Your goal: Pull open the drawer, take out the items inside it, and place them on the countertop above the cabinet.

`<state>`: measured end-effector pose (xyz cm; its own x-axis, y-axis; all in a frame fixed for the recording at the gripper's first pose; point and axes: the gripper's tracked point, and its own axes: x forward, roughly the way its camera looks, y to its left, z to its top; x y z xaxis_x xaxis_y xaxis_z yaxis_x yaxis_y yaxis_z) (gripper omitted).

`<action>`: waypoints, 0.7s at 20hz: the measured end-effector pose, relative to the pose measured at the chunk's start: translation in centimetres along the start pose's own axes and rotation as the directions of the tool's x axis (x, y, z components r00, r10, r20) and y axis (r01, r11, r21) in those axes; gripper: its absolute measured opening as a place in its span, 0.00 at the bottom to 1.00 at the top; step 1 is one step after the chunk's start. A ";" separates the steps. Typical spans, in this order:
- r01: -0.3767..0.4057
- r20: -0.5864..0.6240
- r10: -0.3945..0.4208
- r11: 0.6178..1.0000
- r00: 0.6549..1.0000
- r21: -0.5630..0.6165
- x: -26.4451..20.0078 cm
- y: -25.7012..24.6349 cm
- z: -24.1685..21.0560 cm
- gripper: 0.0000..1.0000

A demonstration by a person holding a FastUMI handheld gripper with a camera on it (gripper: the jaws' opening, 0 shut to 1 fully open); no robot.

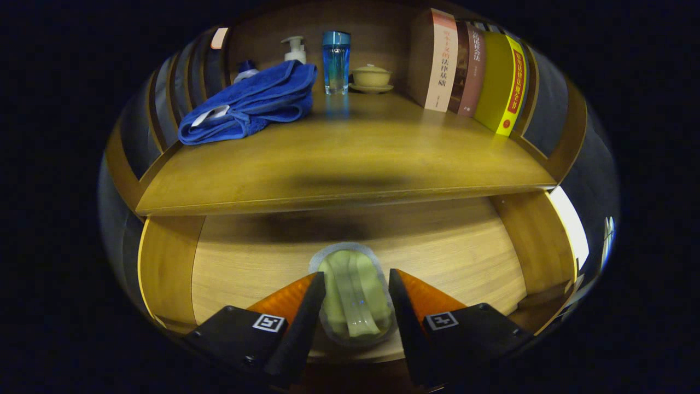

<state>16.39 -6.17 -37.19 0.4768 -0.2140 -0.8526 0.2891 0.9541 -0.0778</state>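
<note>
Tongs (355,293) spread, straddling pouch (354,293) without visible contact; pouch flat on floor of open drawer (465,262), long axis running away between the fingers. Clear film over pale green contents: likely light, soft, slippery, prone to buckle. Best gripped across the narrow width at mid-length. Beyond and above, counter (350,158) with towel (249,104), bottle (335,61), books (470,68)

The drawer (262,257) stands pulled open below the tabletop (350,164), its pale wooden floor bare but for one item. A light green oblong pouch (355,295) with a clear wrapper and a glossy ridge down its middle lies flat there, lengthwise between my jaws, which stand apart at its sides.
</note>
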 end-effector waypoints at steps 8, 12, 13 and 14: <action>-0.039 0.024 0.038 0.999 0.999 0.022 -0.1 1.5 0.1 0.26; -0.046 0.063 0.045 0.999 0.997 0.013 -2.3 2.0 1.0 0.26; -0.041 0.080 0.041 0.999 0.996 0.007 -3.1 1.9 1.6 0.26; -0.033 0.092 0.033 0.999 0.995 -0.003 -4.1 1.7 2.0 0.26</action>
<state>16.56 -4.04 -32.81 0.5607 -0.2011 -0.8032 0.2707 0.9613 -0.0517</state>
